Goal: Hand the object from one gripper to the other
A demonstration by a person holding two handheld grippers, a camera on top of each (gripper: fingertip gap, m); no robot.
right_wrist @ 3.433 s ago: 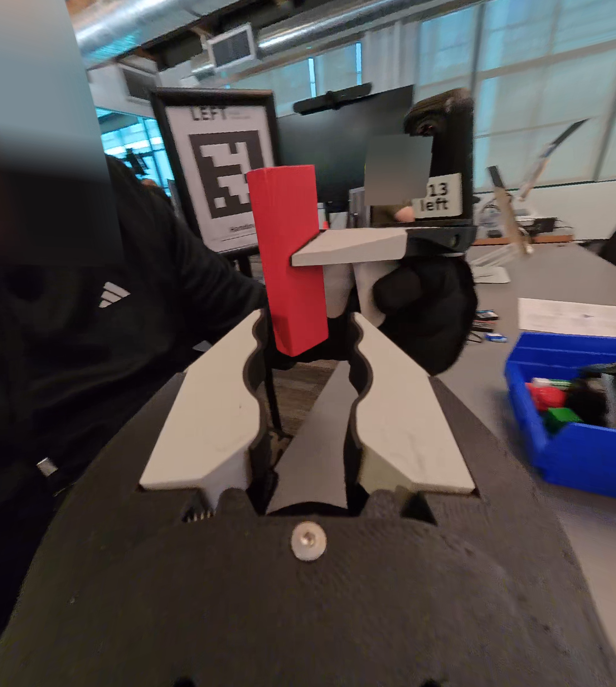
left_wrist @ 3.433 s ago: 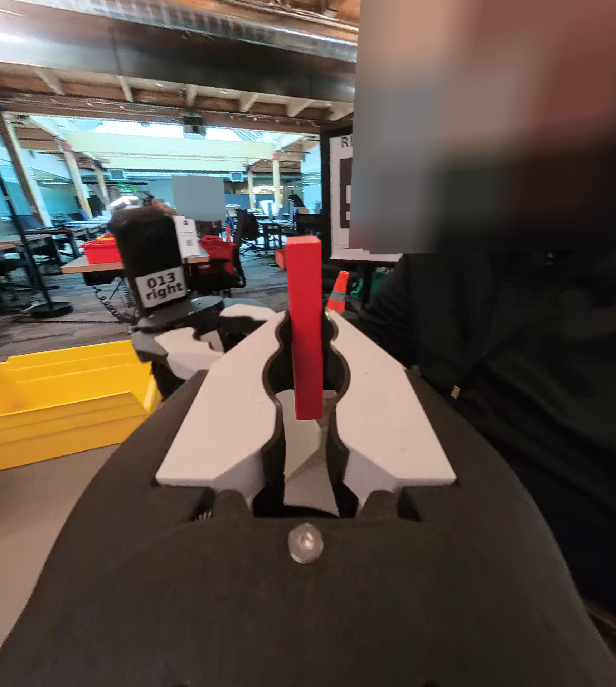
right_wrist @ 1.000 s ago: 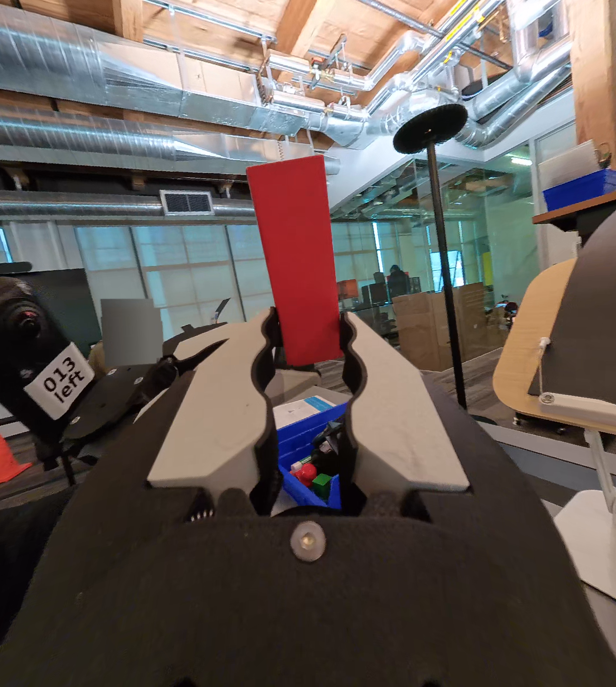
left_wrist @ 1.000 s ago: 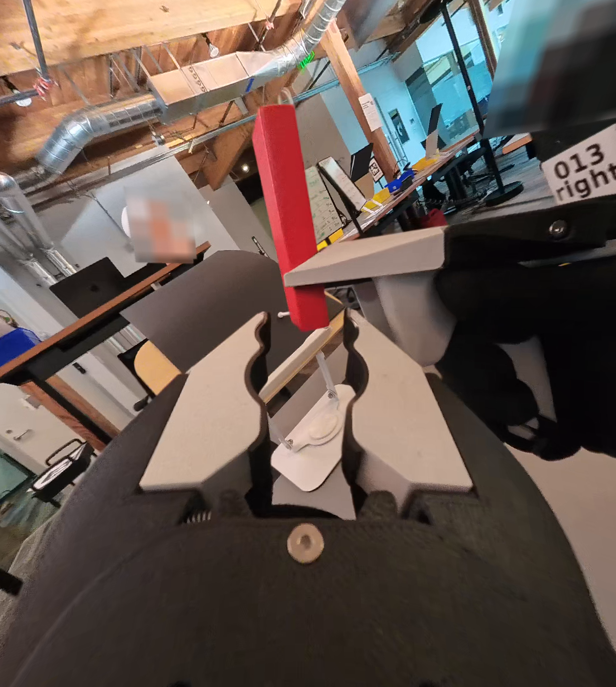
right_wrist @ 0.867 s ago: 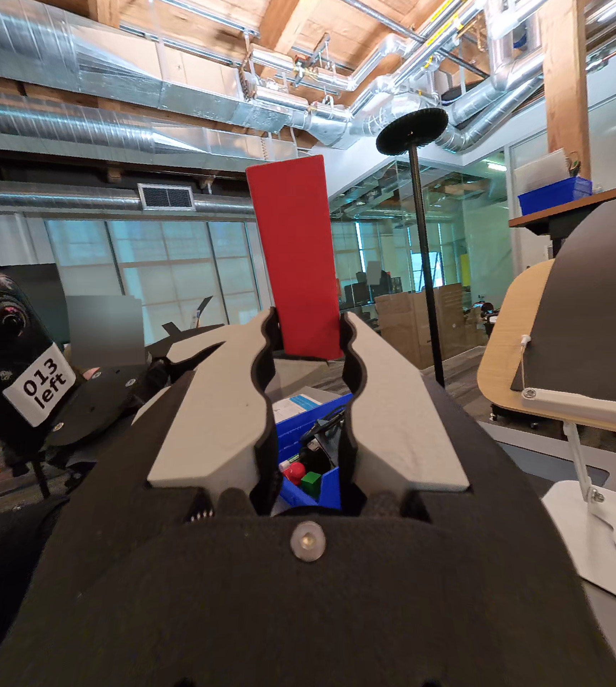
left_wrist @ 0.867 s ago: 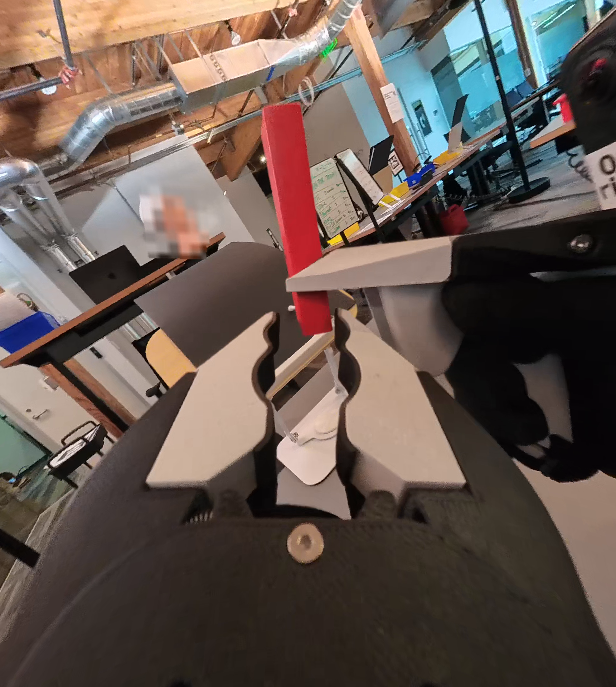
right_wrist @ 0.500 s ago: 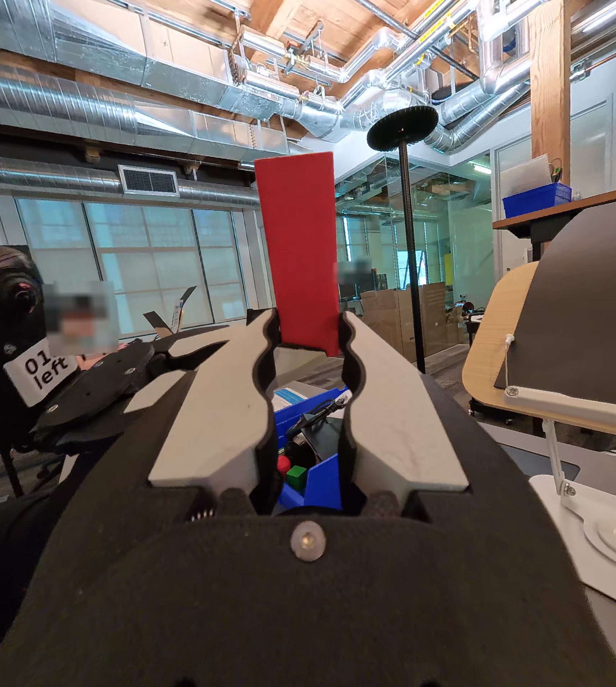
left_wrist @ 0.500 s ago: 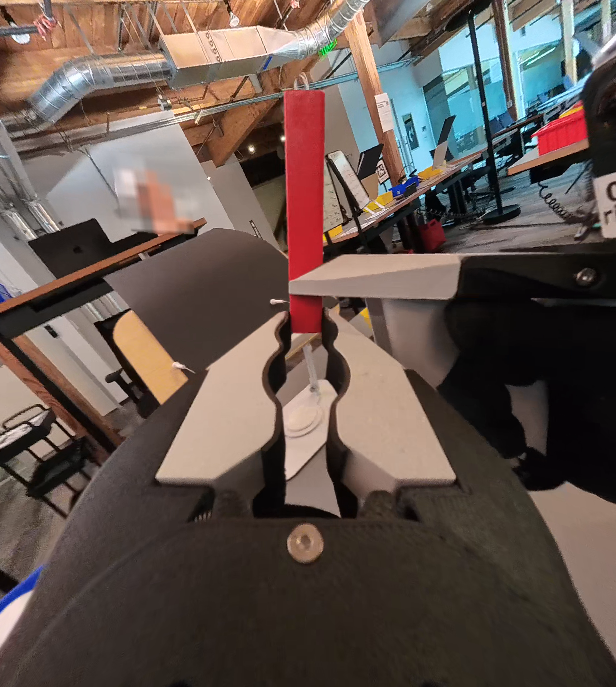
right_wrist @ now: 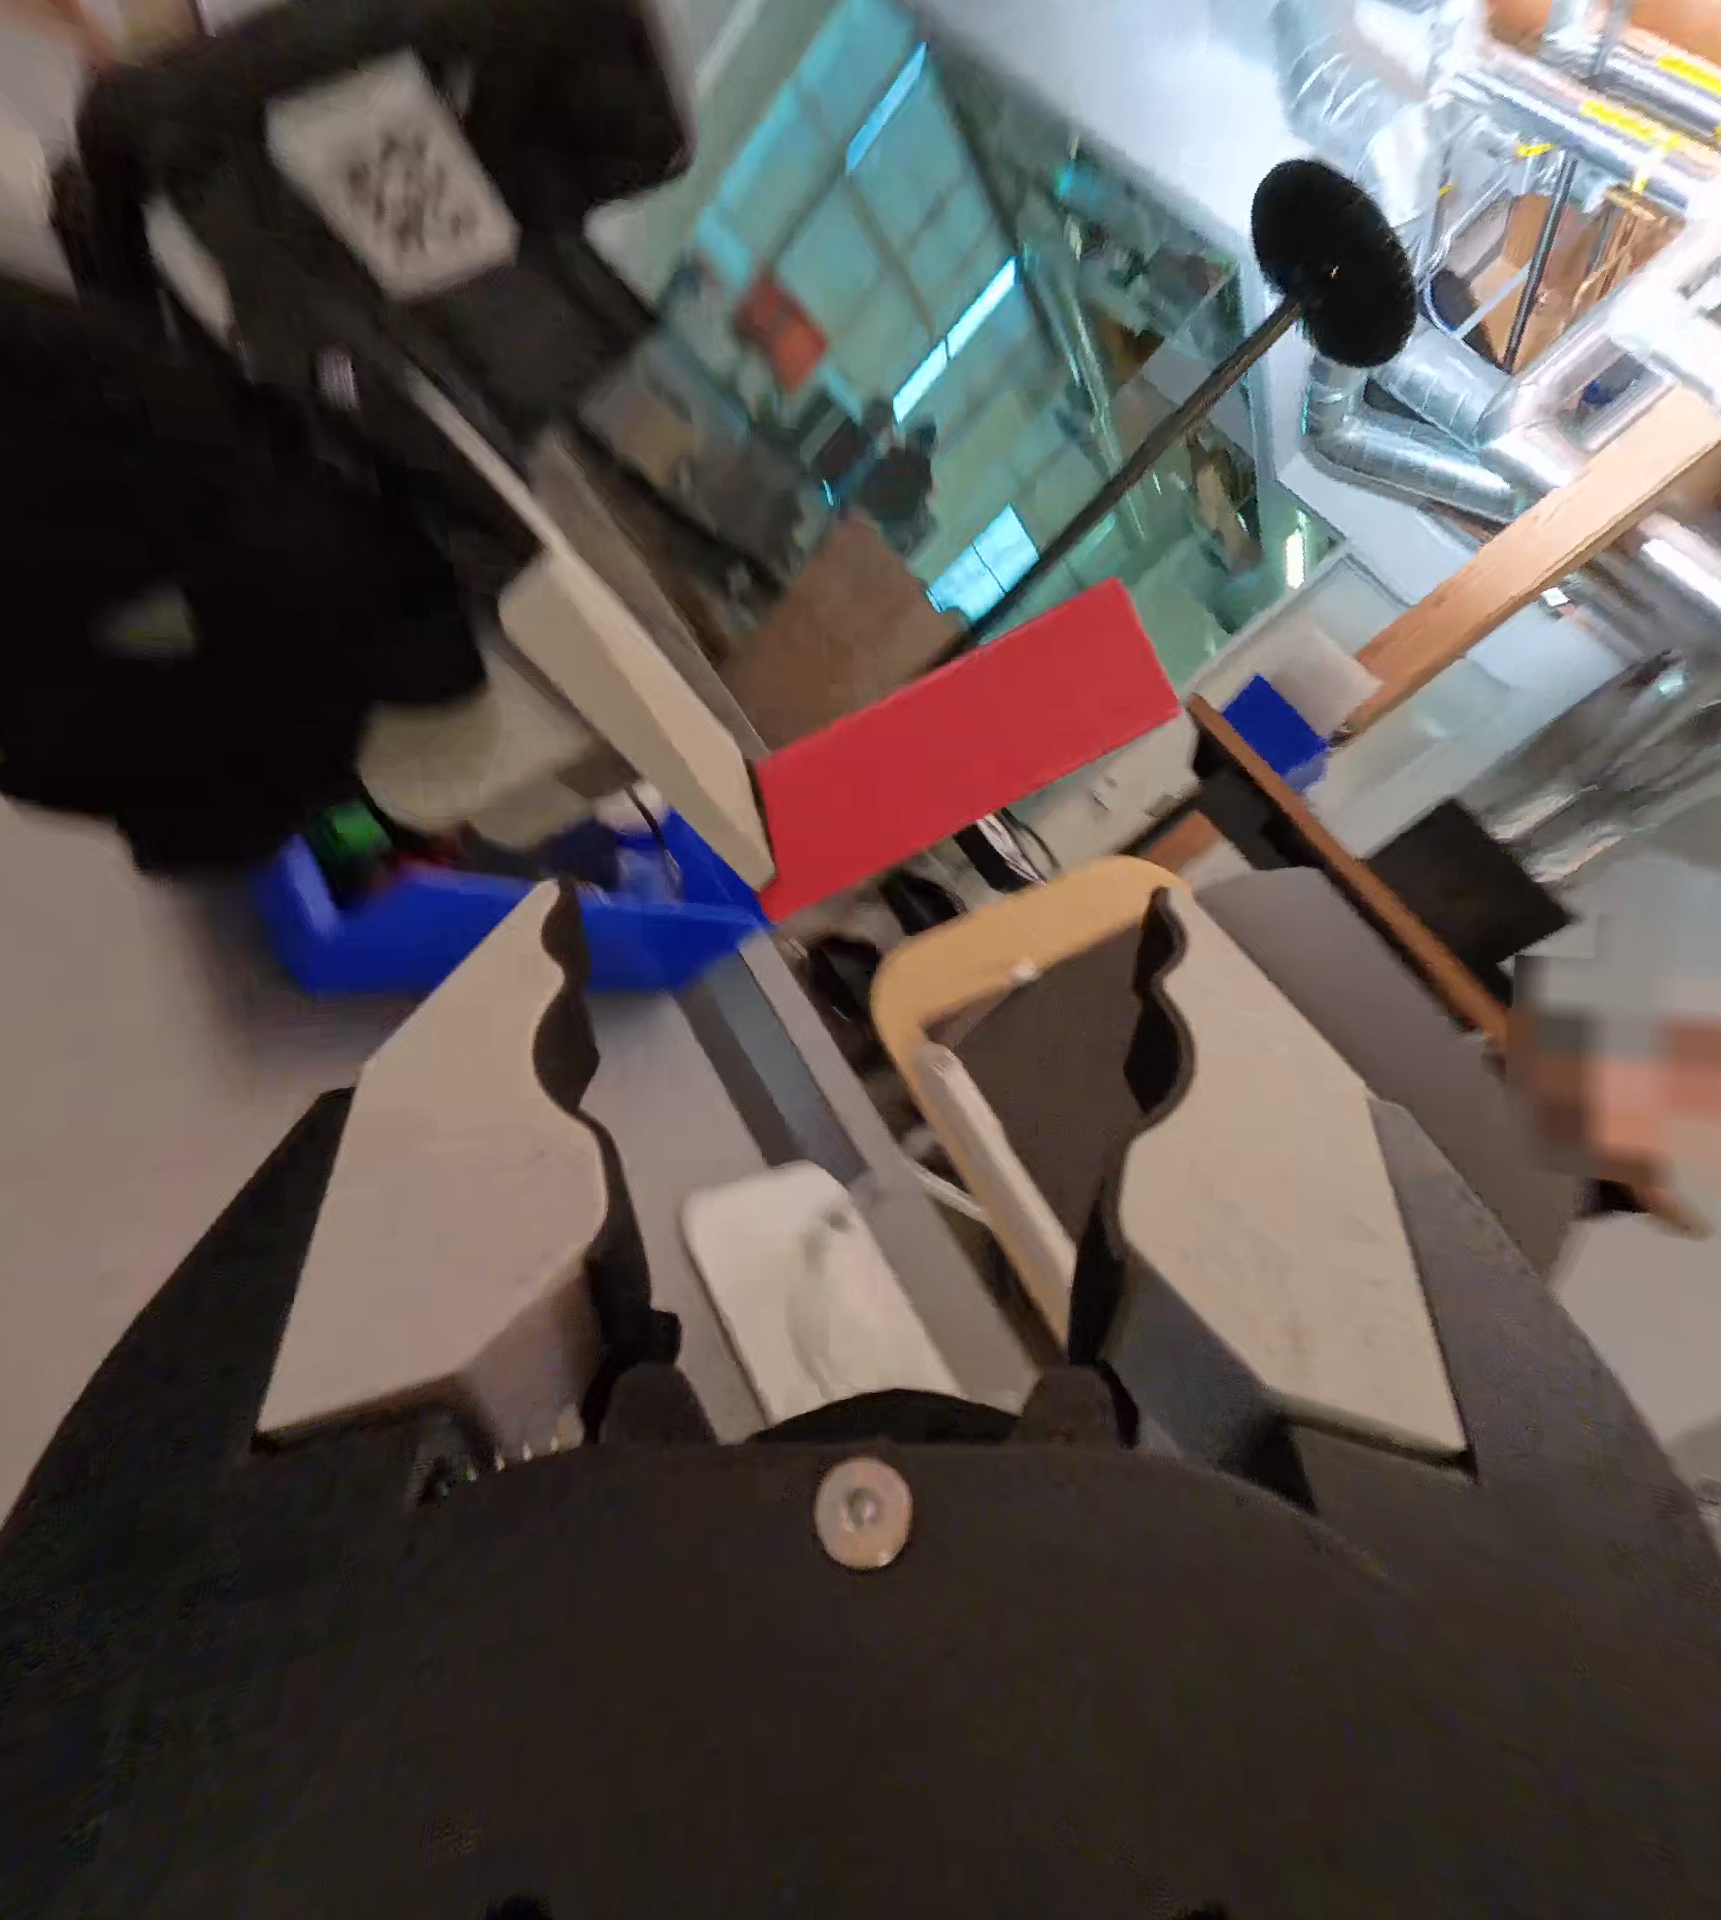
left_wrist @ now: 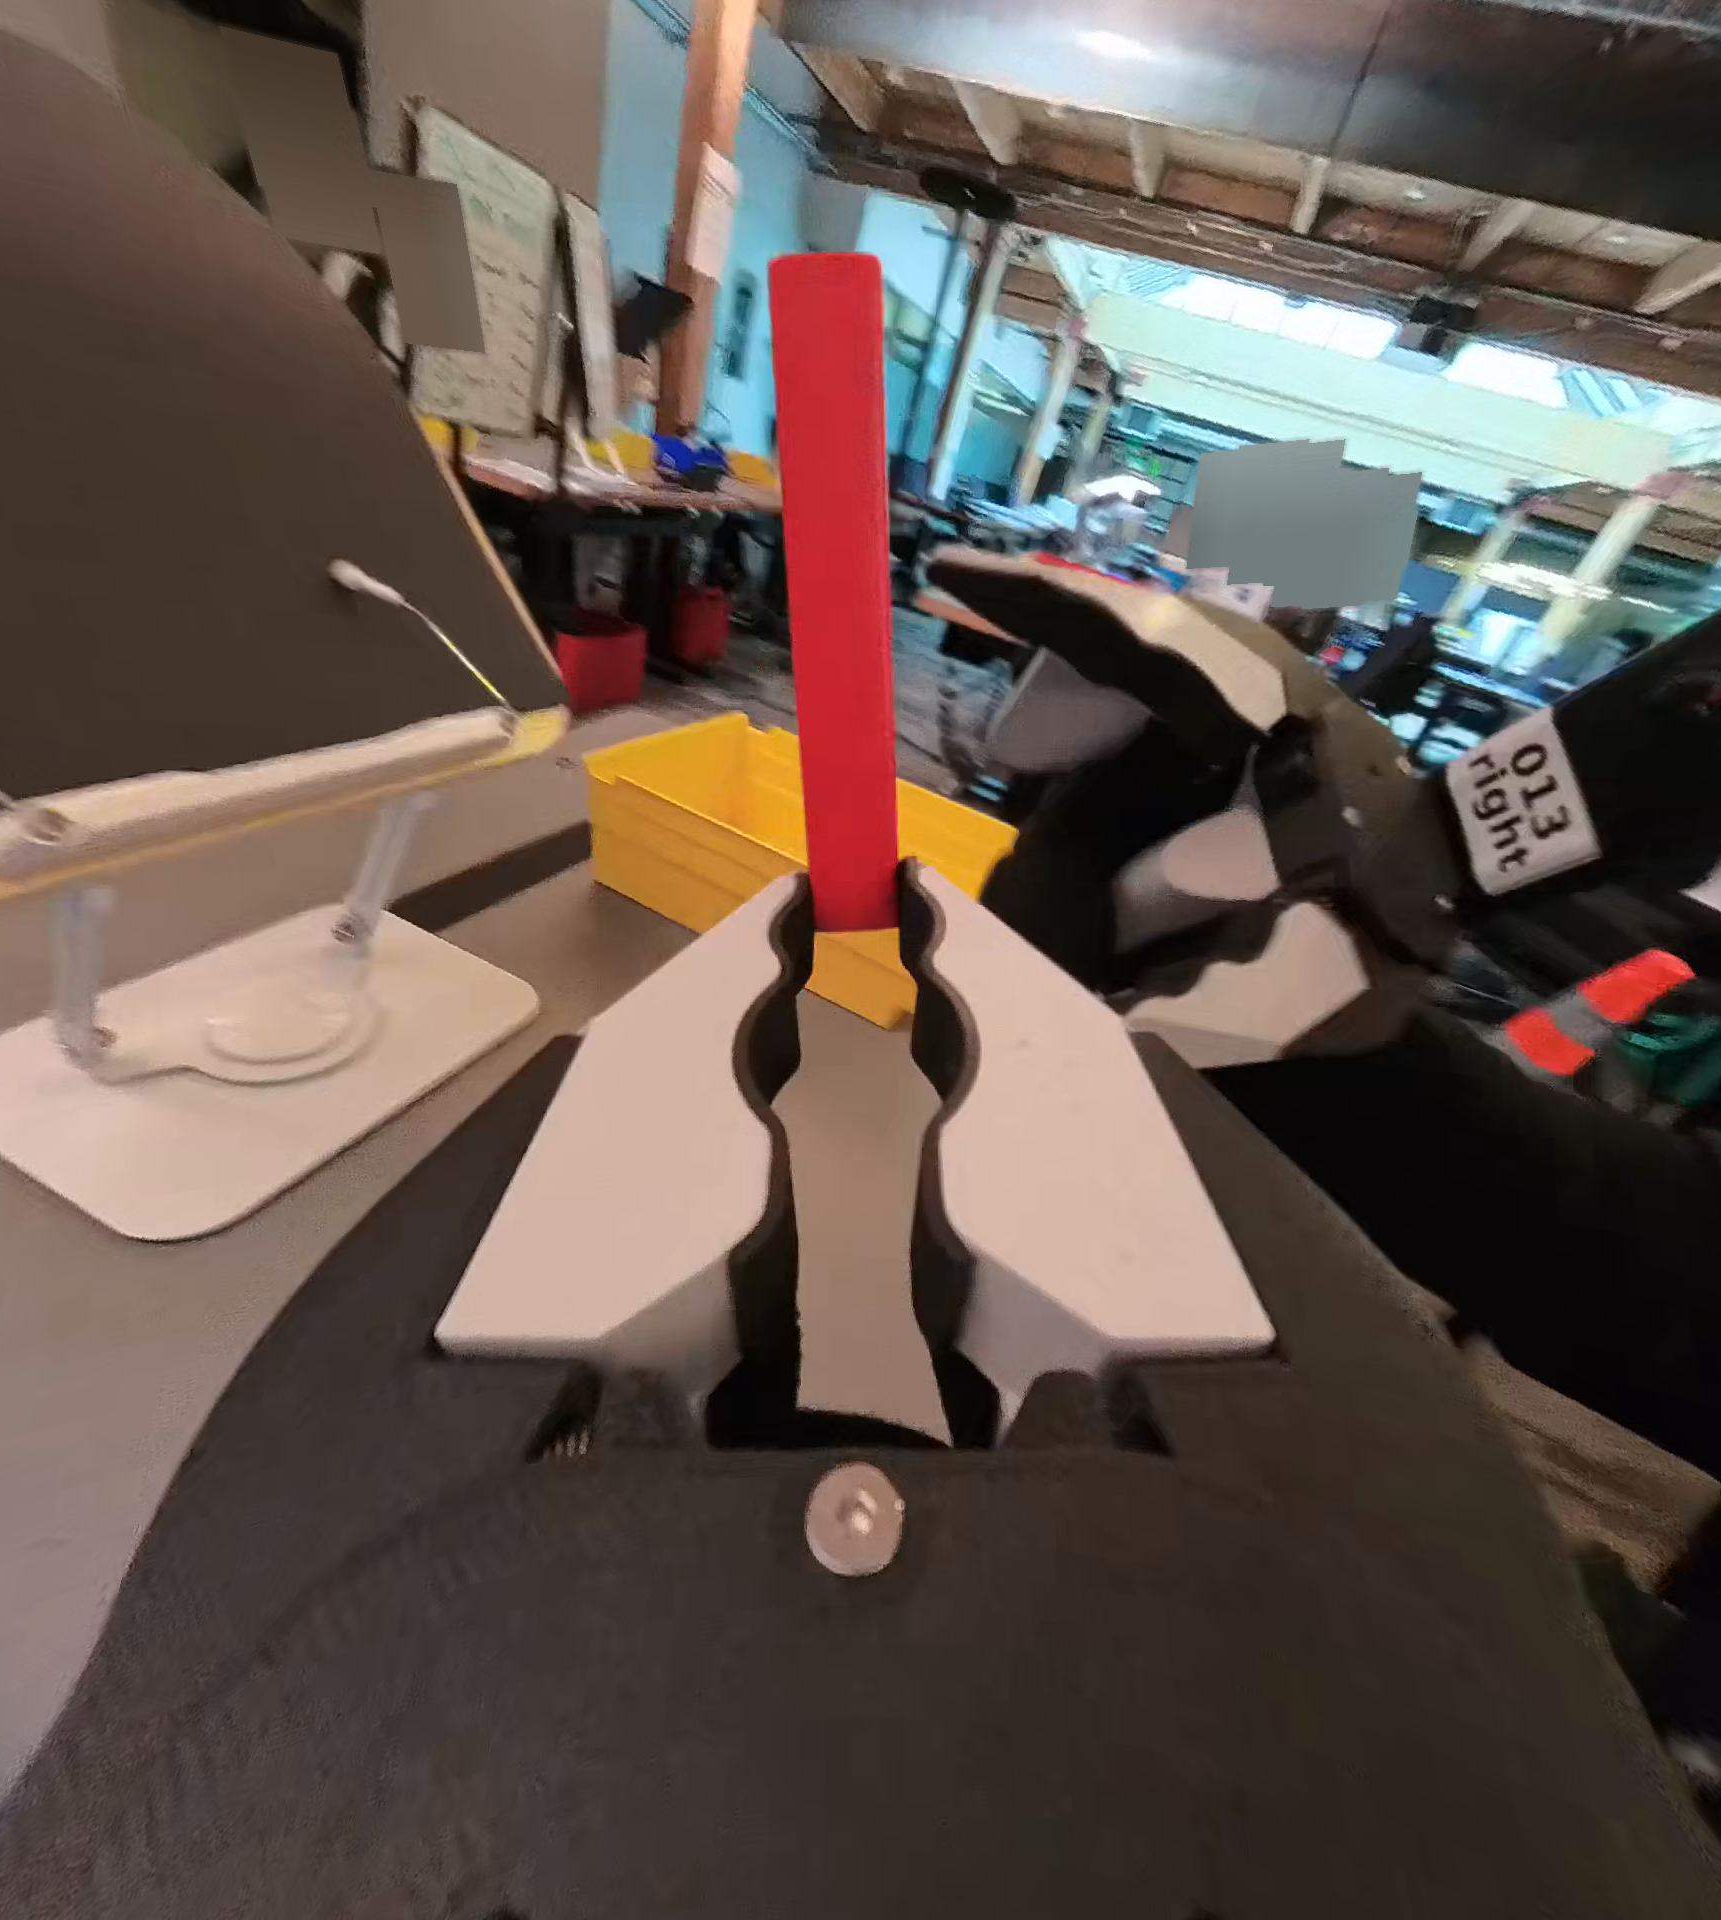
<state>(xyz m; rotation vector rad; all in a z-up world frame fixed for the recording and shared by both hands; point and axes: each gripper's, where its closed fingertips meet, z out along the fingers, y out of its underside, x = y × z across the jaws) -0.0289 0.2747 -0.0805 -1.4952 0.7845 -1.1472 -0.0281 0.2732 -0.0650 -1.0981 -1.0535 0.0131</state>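
While the left tool [left_wrist: 854, 902] pinches the red block [left_wrist: 832, 582] (lower end hidden), the right tool [right_wrist: 861, 925] gapes empty.

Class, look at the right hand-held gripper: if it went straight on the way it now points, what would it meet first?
The open right hand-held gripper would probably first meet the curved tan-edged dark panel on its white stand. The red block lies above that line. Depth is unclear.

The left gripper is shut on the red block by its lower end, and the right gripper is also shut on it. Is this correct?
Not fully. In the right wrist view the right gripper is open and empty. The red block is held only by the left gripper.
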